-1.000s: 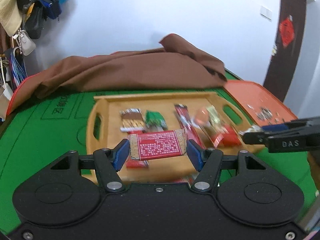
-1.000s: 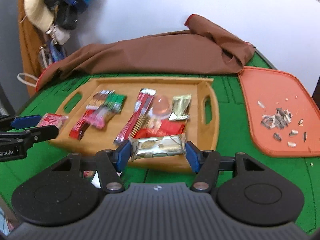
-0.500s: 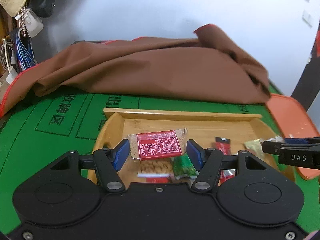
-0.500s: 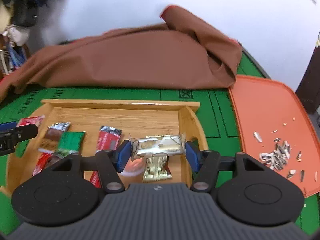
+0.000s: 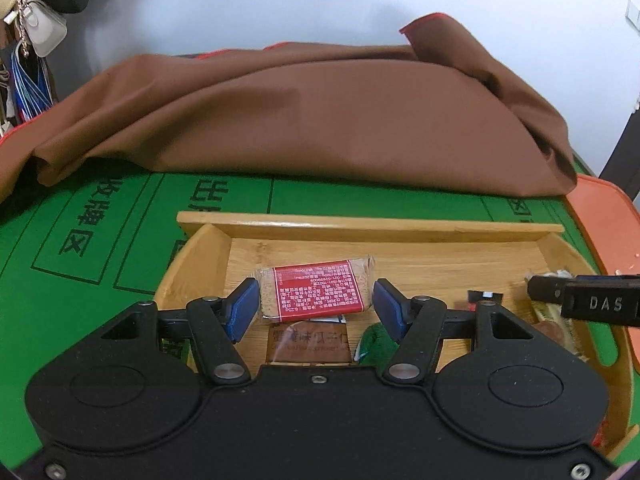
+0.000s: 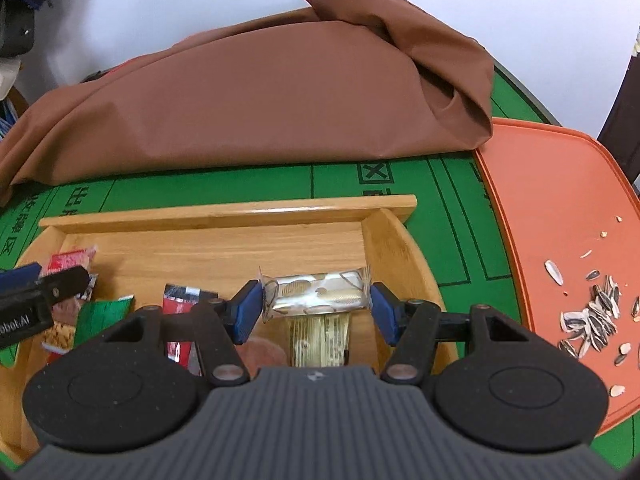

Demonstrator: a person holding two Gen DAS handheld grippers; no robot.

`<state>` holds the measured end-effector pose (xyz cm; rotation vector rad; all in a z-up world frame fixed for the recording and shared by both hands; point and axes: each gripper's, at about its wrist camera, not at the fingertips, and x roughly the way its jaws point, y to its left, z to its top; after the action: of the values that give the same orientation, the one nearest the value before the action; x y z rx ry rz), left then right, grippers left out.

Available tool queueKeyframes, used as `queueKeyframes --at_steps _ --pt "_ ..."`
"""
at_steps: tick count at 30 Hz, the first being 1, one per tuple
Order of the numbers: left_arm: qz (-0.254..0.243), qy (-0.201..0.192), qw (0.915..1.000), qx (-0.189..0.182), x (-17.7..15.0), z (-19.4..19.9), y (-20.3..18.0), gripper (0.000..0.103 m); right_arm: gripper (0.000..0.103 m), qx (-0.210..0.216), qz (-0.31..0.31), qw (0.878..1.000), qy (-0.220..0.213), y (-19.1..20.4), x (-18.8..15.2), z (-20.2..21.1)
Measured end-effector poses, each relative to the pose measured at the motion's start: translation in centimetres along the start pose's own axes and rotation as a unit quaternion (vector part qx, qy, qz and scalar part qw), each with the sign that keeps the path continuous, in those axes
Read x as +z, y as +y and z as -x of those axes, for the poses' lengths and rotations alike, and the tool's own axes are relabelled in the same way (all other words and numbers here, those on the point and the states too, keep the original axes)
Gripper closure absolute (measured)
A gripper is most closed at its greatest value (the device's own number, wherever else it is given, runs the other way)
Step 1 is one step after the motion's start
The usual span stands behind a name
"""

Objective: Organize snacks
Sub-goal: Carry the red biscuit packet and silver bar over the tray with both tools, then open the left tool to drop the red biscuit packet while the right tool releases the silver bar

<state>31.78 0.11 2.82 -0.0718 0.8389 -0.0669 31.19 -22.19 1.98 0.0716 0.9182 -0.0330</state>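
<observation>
Bamboo tray (image 5: 400, 226) below, I keep the left gripper (image 5: 316, 306) clamped on its red bar (image 5: 318, 292), the right gripper (image 6: 316, 306) on its gold bar (image 6: 316, 292), lowering onto bare wood mid-frame.

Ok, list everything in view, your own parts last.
red snack: 1, red label on clear wrap, held over tray, left side
gold snack: 1, gold-white, held over tray, right side
tray: 1, wooden, on green table
green packet: 1, green, in tray
gold packet: 1, gold, in tray under gold snack
orange tray: 1, orange, right of tray
seeds: scattered pile, black-white, on orange tray
cloth: 1, brown, behind tray
left gripper: black, blue pads, shut on red snack
right gripper: black, blue pads, shut on gold snack
</observation>
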Motion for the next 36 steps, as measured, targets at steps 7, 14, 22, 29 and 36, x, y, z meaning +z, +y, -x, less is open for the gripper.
queueKeyframes --at_steps 7,14,22,29,36 --pt "-0.007 -0.004 1.0000 0.004 0.0 -0.5 -0.2 0.042 0.040 0.010 -0.012 1.000 0.010 0.1 0.3 -1.5" --pt "-0.014 -0.004 0.9999 0.005 -0.1 -0.6 -0.4 0.042 0.038 0.016 -0.004 1.000 0.006 0.6 -0.1 -1.7" --pt "-0.018 -0.005 0.9998 0.008 -0.3 -0.1 -0.5 0.035 0.028 0.022 -0.001 1.000 0.000 0.9 -0.2 -1.2" --pt "-0.042 -0.026 0.9987 0.010 -1.5 2.0 -1.0 0.012 0.024 0.031 0.011 0.999 -0.017 1.2 -1.0 0.7" --pt "-0.063 -0.045 0.9970 0.005 -3.4 5.3 -1.6 0.007 0.020 0.039 0.039 0.997 -0.048 1.5 -3.0 4.0"
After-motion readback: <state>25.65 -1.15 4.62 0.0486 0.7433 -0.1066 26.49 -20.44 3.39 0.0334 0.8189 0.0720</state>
